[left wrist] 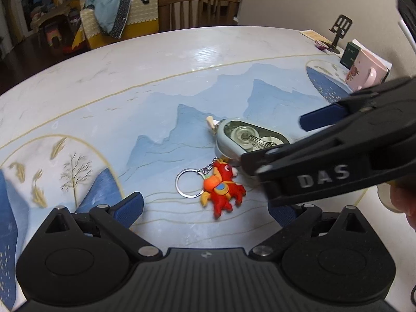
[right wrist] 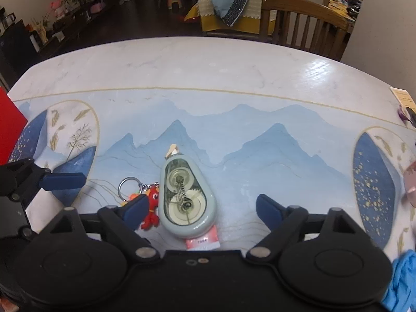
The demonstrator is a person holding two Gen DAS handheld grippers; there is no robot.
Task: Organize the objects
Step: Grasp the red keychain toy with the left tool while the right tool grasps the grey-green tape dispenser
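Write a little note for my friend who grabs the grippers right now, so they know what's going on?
Left gripper: open, empty, above the red horse keychain.
Right gripper: open, holding nothing, with the correction tape dispenser lying on the table between its fingers.
Things: keychain and dispenser lie side by side mid-table; a small pink item peeks out beside the dispenser's wide end. A pink mug stands at the table's edge.
Done: nothing picked up yet.
Left: grab and tidy each thing.

"DAS" on the right tongs point(left wrist: 275, 148); "5MM X 40" on the correction tape point(right wrist: 186, 197).
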